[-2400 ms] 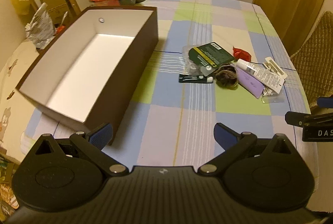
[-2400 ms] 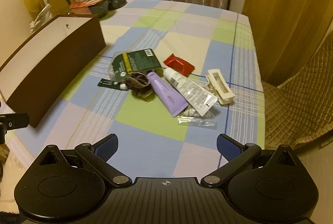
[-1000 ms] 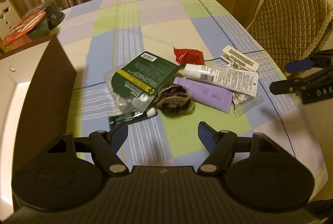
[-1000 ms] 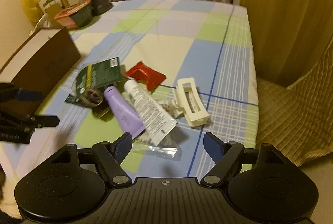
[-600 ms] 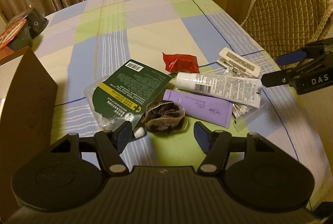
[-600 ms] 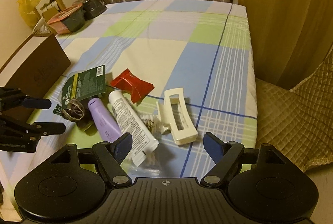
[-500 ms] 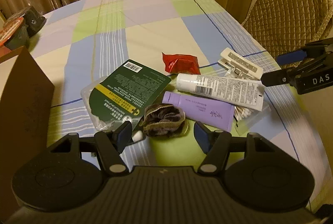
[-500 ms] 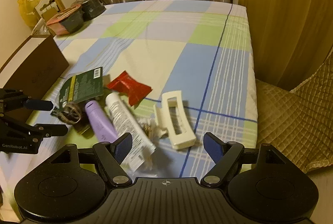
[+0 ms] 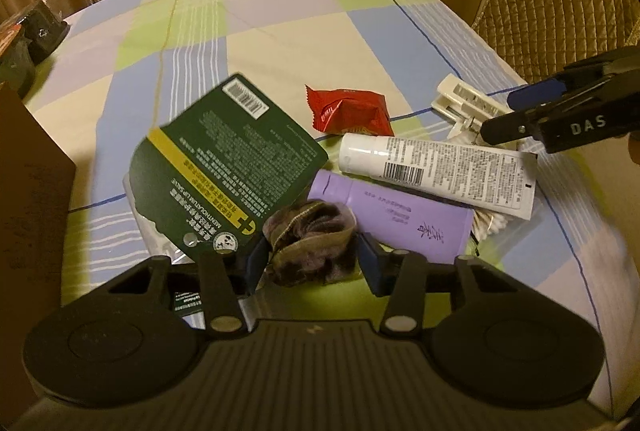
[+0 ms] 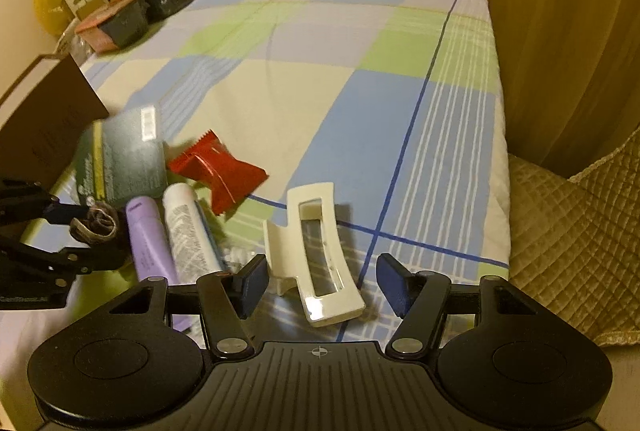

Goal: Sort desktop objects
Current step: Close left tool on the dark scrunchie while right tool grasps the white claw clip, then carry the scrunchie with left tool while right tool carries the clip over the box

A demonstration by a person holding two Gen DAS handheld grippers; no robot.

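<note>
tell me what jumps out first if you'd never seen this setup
The small heap of toiletries mid-table on the checked cloth: a dark green card pack, a red wrapper, and a white tube lying beside a purple tube. Then the two grippers: the left gripper straddles a brown scrunchie, and the right gripper is open around a cream hair claw.

Tablecloth (image 9: 280,31): blue, green, cream, lilac check. Card packet (image 9: 224,167): dark green, yellow band. Snack wrapper (image 9: 348,111): red. Tubes: one white (image 9: 436,167), one purple (image 9: 396,215). Hair claw (image 10: 320,251): cream. Scrunchie (image 9: 312,243): brown-purple. Box (image 9: 28,191): brown.
</note>
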